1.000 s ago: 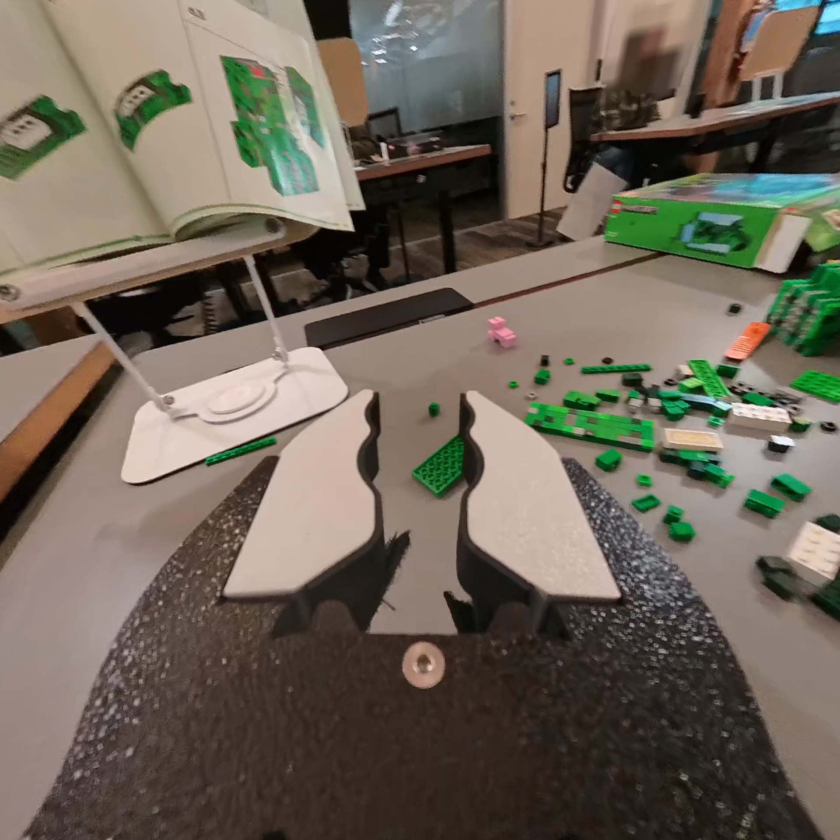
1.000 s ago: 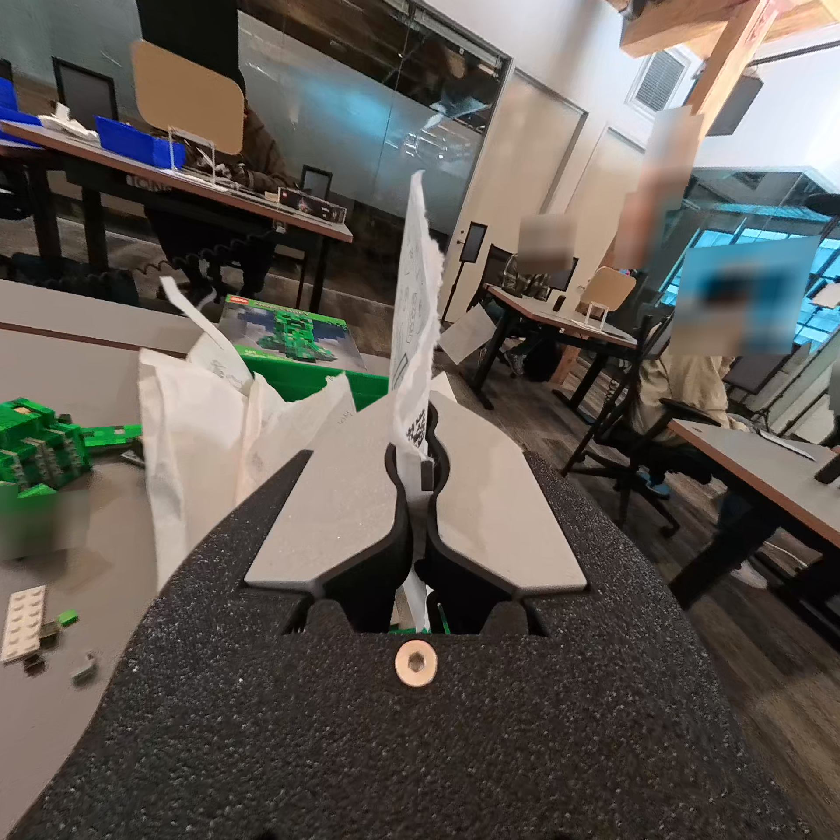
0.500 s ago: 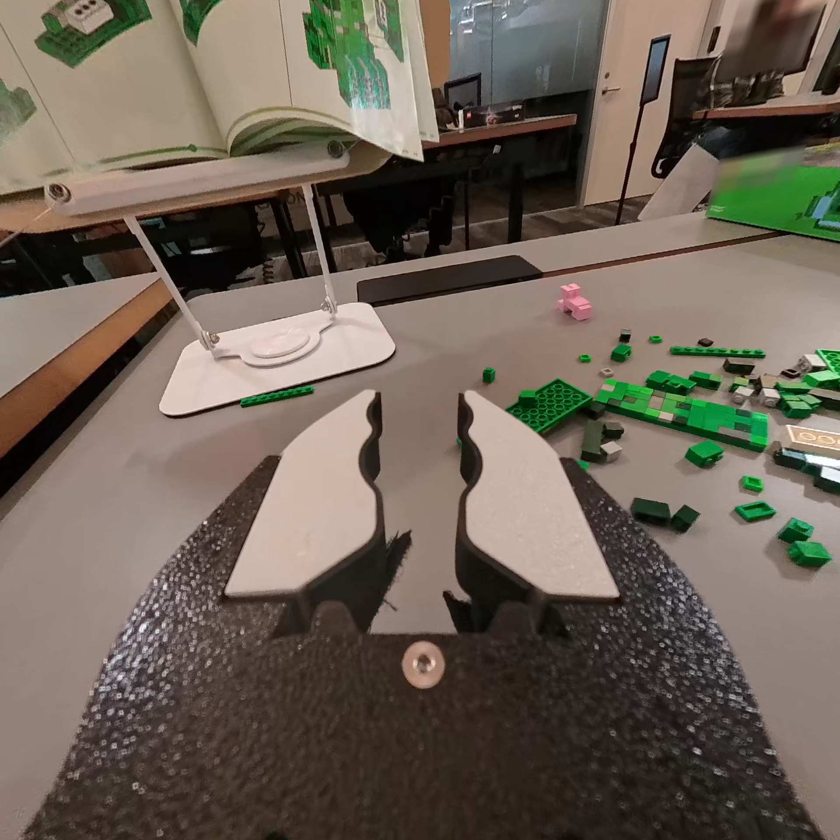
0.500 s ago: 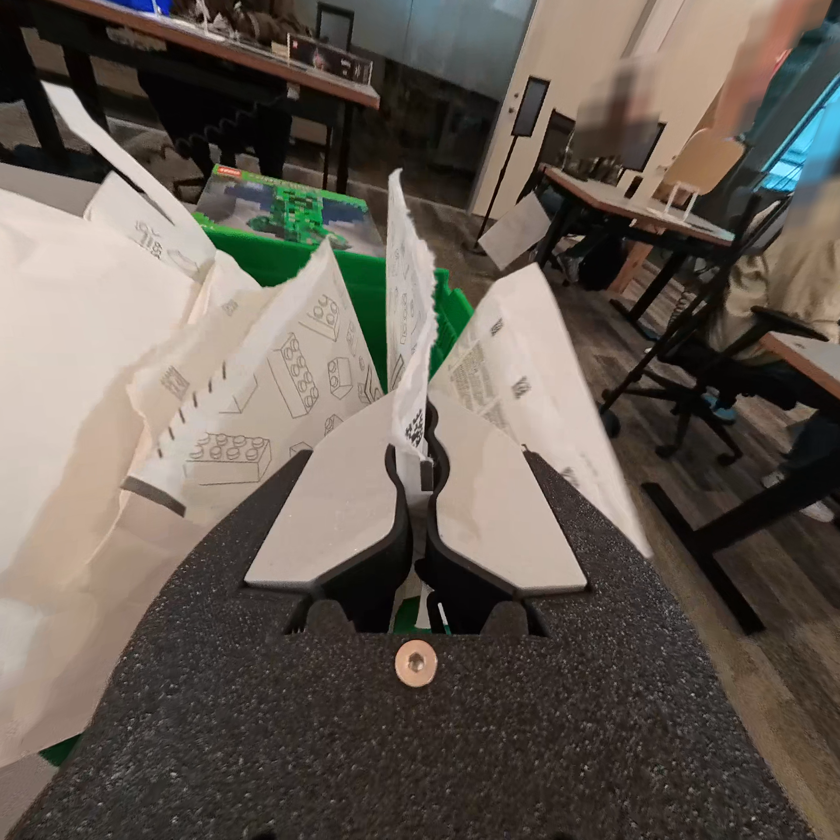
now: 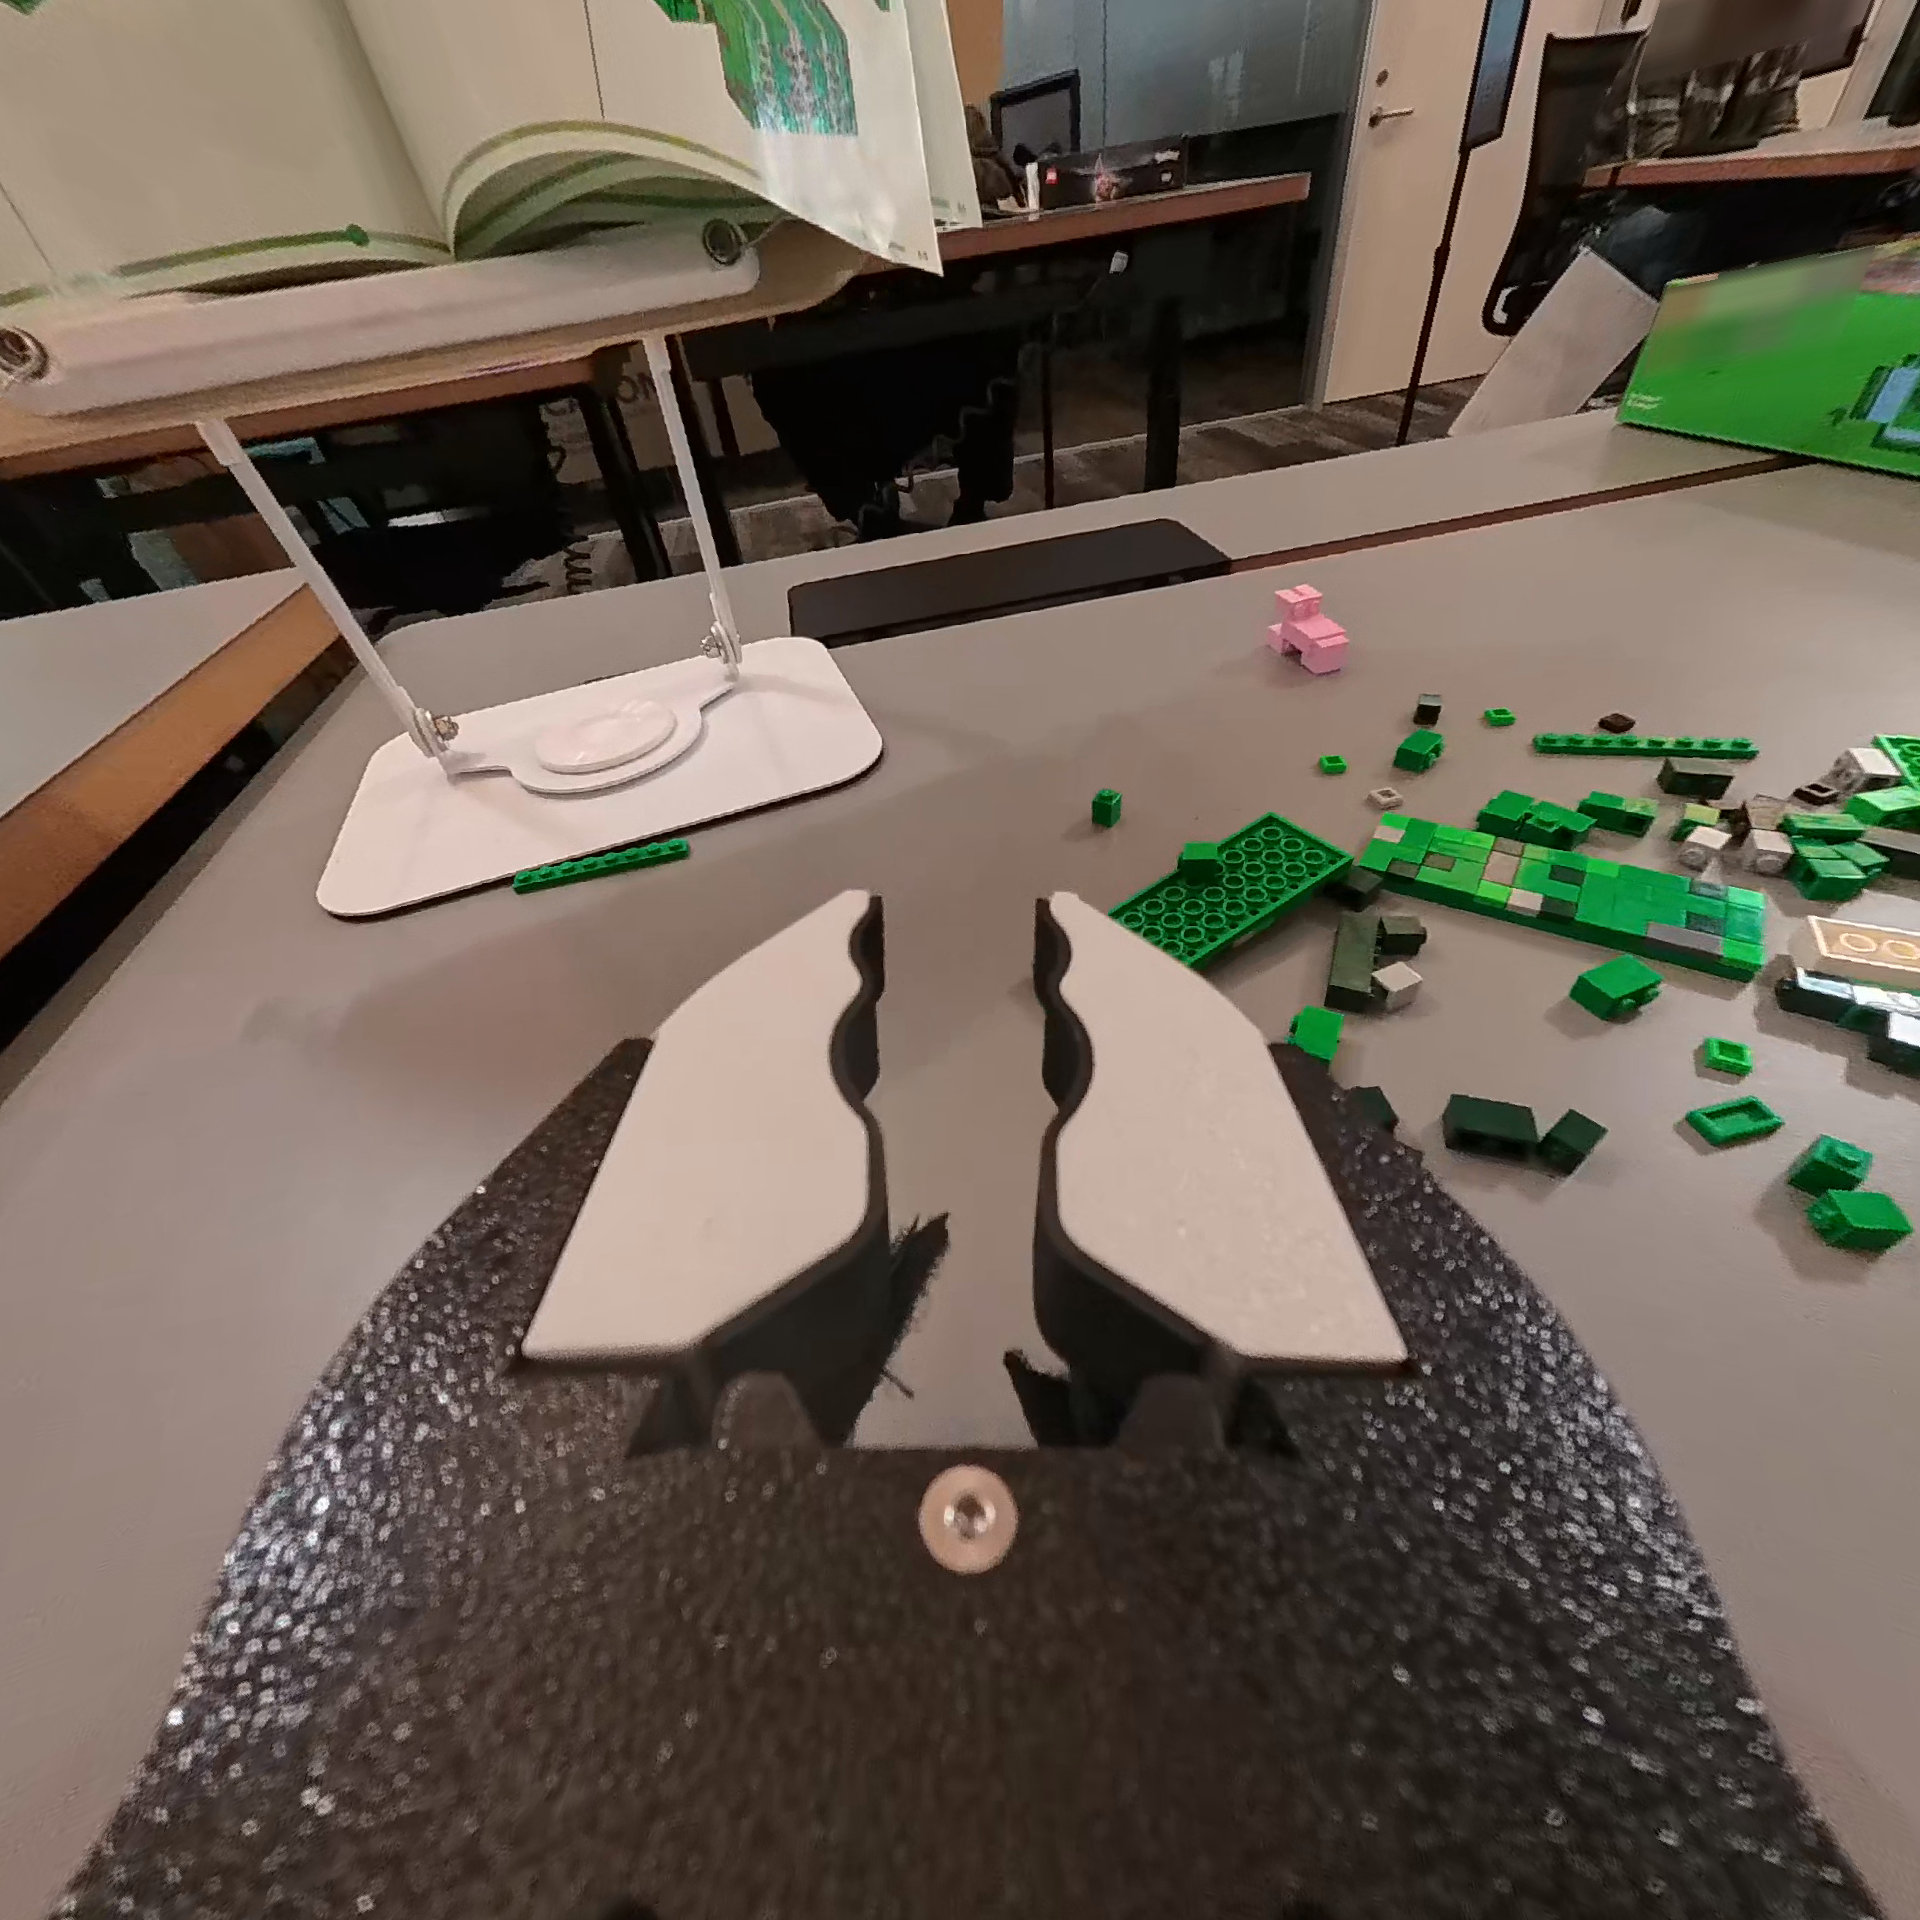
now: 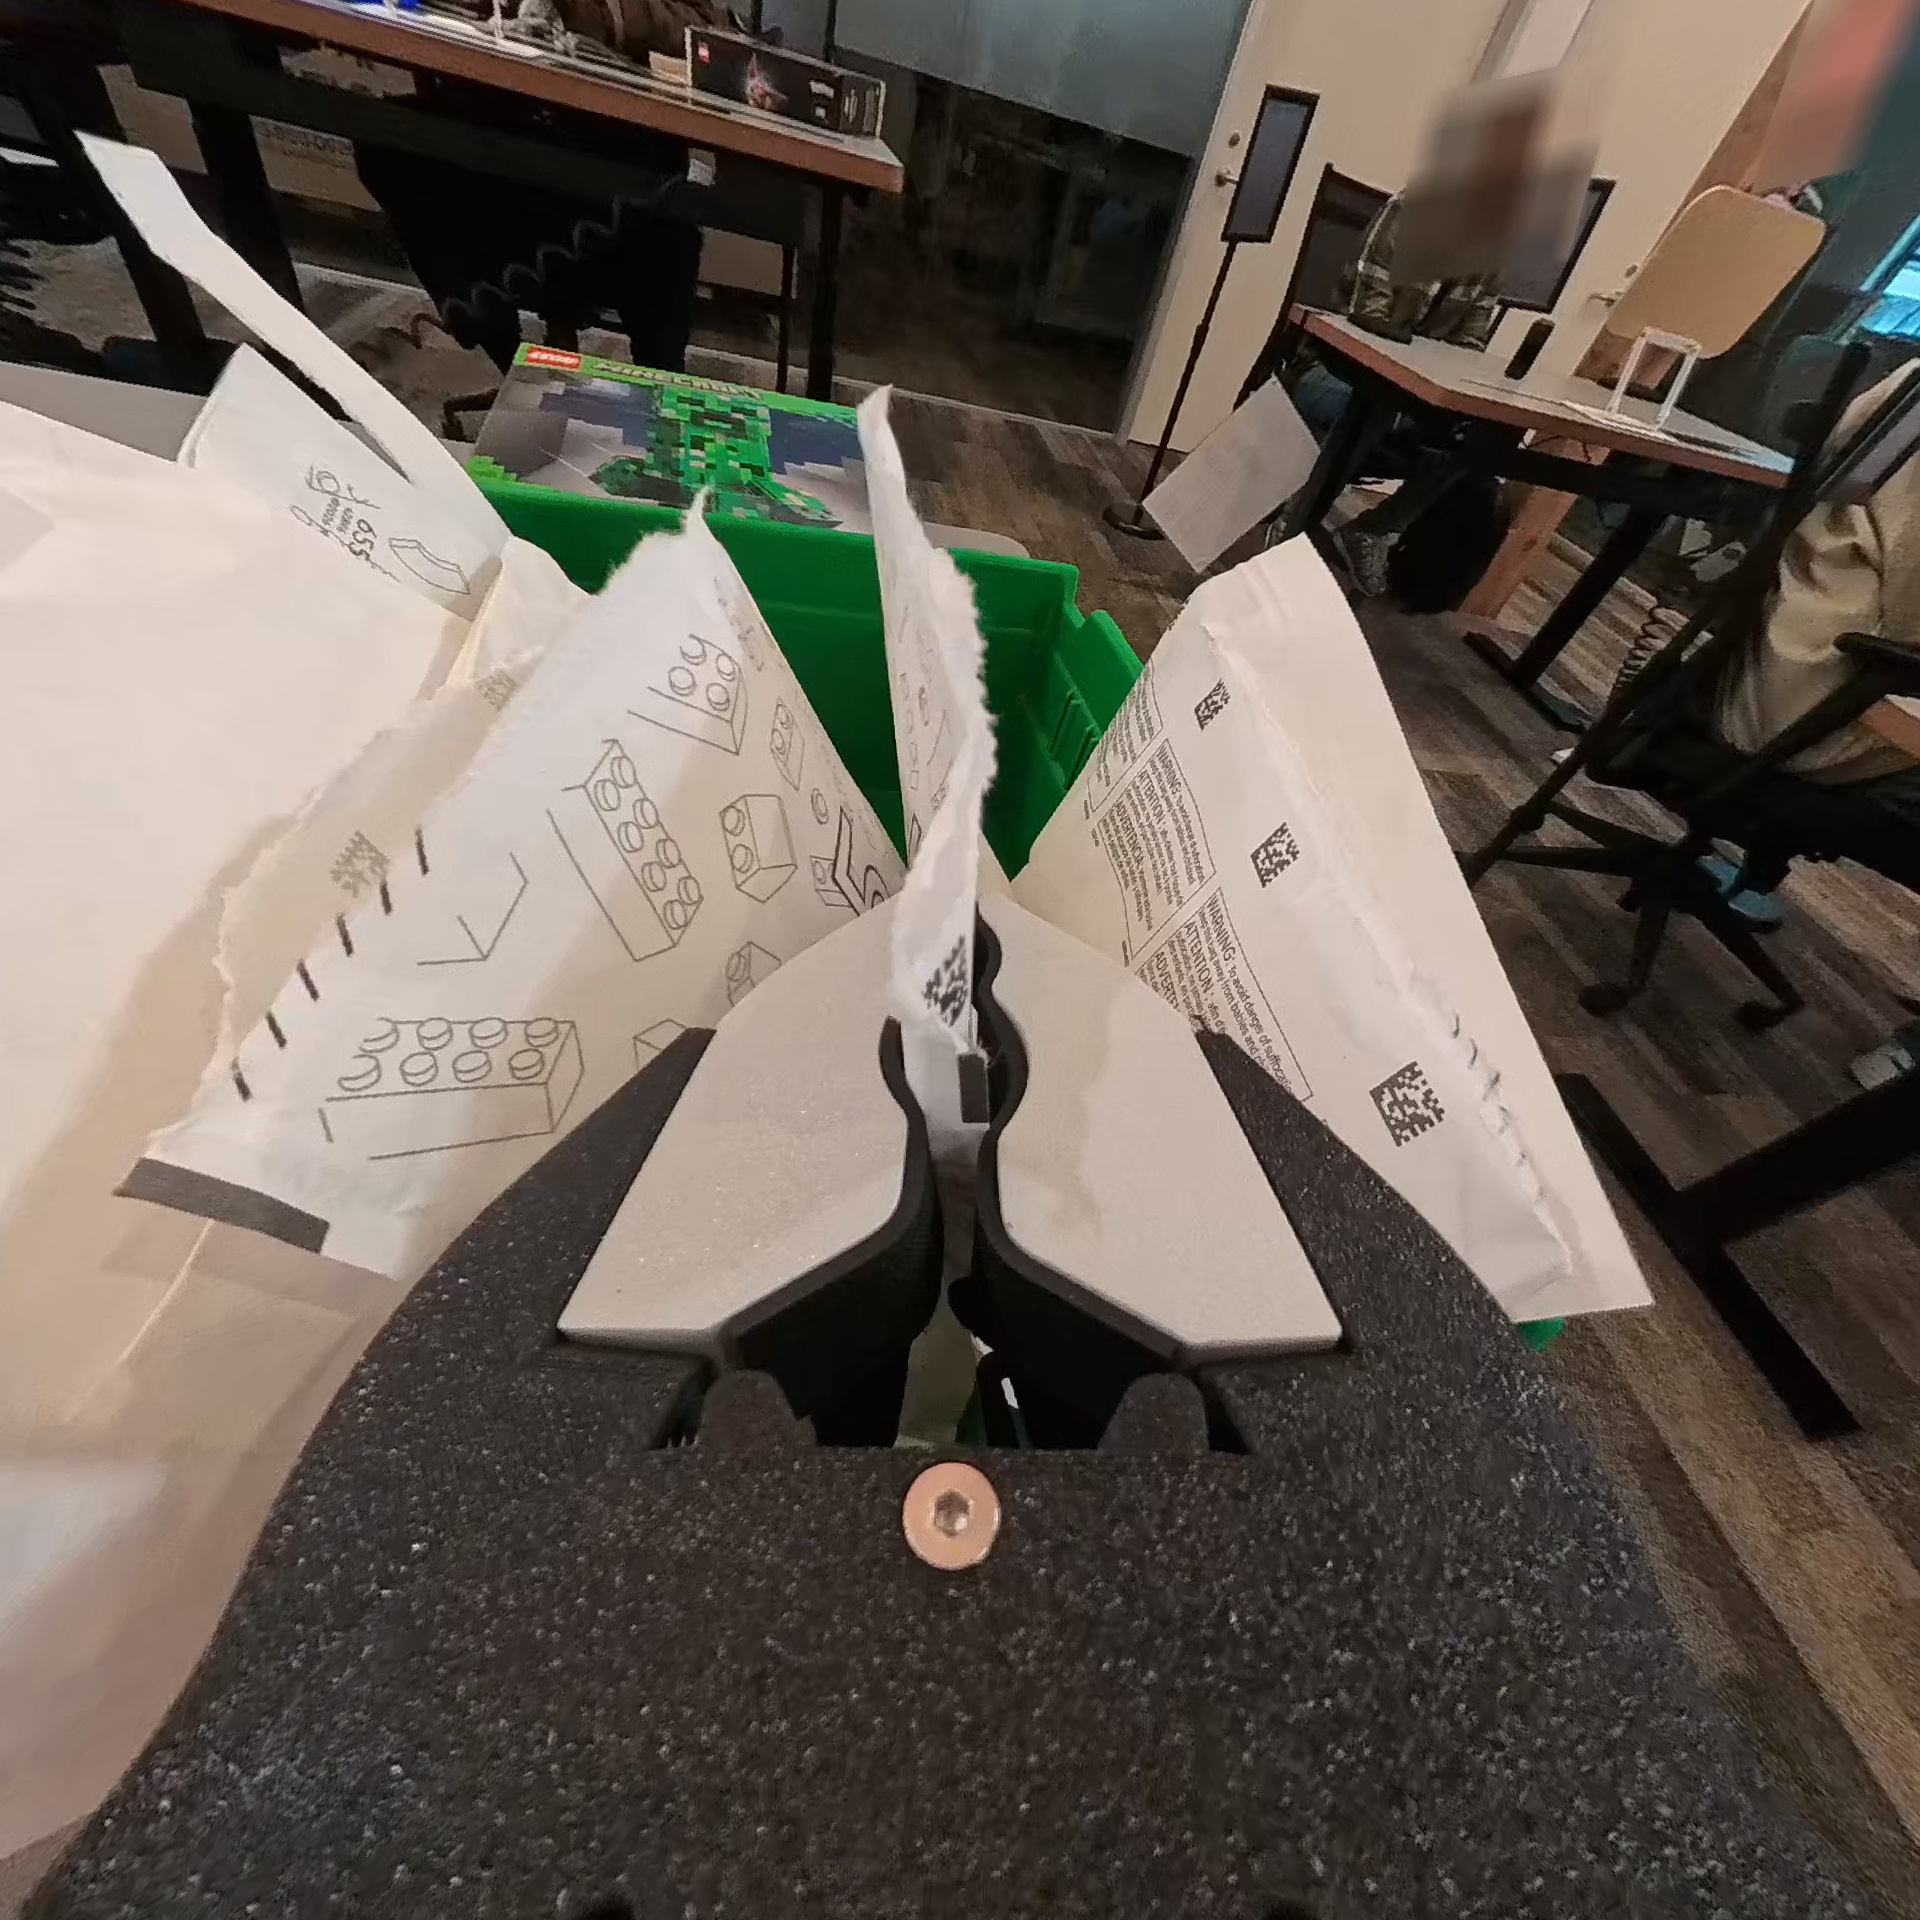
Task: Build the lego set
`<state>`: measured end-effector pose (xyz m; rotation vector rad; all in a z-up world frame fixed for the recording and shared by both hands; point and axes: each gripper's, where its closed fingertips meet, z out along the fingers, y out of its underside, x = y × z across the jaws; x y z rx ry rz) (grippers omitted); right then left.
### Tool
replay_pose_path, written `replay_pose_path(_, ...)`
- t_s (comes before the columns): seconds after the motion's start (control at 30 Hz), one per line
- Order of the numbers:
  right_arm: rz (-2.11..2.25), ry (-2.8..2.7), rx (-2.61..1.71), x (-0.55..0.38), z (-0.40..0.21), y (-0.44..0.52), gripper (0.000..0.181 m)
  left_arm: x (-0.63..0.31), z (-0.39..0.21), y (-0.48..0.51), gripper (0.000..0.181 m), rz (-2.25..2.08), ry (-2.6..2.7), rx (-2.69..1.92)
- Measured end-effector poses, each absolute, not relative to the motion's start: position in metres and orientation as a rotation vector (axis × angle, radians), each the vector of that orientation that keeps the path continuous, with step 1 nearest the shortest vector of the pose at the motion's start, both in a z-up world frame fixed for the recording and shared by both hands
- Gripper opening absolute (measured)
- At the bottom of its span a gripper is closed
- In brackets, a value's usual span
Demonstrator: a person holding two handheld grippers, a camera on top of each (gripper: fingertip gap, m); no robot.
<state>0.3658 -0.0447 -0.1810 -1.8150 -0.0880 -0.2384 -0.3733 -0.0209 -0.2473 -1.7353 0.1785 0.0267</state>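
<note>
The left gripper [image 5: 958,914] hangs over the grey table [image 5: 260,1091] with its fingers apart and nothing between them; only bare tabletop shows in the gap. Just off the right fingertip lies a green studded plate [image 5: 1236,883], tilted, with a small green brick sitting on its near-left corner. Right of that plate, a long assembled green strip [image 5: 1569,899] of mixed green and grey tiles stretches away to the right, and loose green, dark green and grey pieces are scattered around and beyond it. A single small green brick [image 5: 1105,806] sits ahead of the right fingertip, apart from the rest. Farther ahead and to the right stands a small pink figure [image 5: 1307,630]. Ahead of the left finger lies a thin green bar [image 5: 601,864], touching the front edge of the white base of a book stand [image 5: 582,774], which carries the open instruction booklet [image 5: 416,114] above. At far right is the green set box [image 5: 1787,364].

The right gripper [image 6: 971,935] has its fingers pinched together on a torn white paper strip [image 6: 940,727], which rises upright from the gap. Torn white paper bags [image 6: 540,862] printed with brick outlines fan out on both sides of the fingers. Behind them is a green bin [image 6: 852,623], and beyond it the same kind of set box [image 6: 665,436]
</note>
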Motion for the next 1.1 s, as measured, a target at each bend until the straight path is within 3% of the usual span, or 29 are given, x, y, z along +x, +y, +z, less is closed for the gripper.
replay_pose_path(0.13,-0.262,-0.064,-1.831,0.371,-0.182,-0.047,0.004,-0.371,-0.248,-0.021,0.027,0.036,0.192,-1.740)
replay_pose_path(0.33,-0.336,-0.135,-1.792,0.370,-0.143,-0.079,0.033,-0.373,-0.248,-0.021,0.027,0.036,0.183,-1.741)
replay_pose_path(0.4,-0.325,-0.227,-1.780,0.359,-0.132,-0.096,0.030,-0.373,-0.249,-0.020,0.027,0.033,0.179,-1.742)
replay_pose_path(0.5,-0.212,-0.497,-1.815,0.322,-0.137,-0.121,0.008,-0.373,-0.249,-0.020,0.027,0.036,0.181,-1.744)
replay_pose_path(0.73,-0.273,-0.823,-1.948,0.291,-0.185,-0.129,0.006,-0.372,-0.250,-0.019,0.027,0.053,0.189,-1.752)
replay_pose_path(1.1,-0.172,-0.870,-1.921,0.278,-0.192,-0.122,0.016,-0.371,-0.251,-0.020,0.026,0.053,0.193,-1.753)
